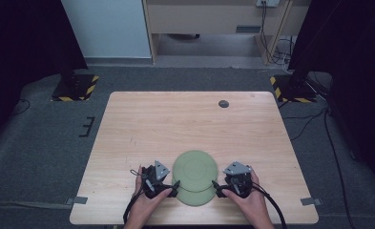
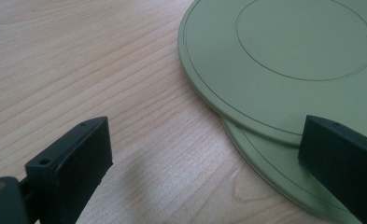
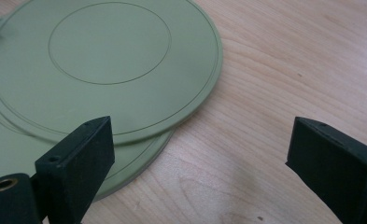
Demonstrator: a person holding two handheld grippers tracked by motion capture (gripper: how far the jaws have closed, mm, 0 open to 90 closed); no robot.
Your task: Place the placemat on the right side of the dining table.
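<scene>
Here two green plates sit stacked off-centre near the tabletop's (image 1: 142,124) front edge, upper plate (image 1: 194,169) overlapping lower plate (image 1: 194,196). The left gripper (image 1: 174,187) at nine o'clock and right gripper (image 1: 217,187) at three flank them, jaws spread, holding nothing. Likely next: pinching a rim.

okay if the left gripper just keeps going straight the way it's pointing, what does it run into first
Probably the green plates: the left gripper has open jaws aimed at the edge where the upper plate overlaps the lower plate. Which of the two it touches first is hard to judge, since depth is unclear.
</scene>
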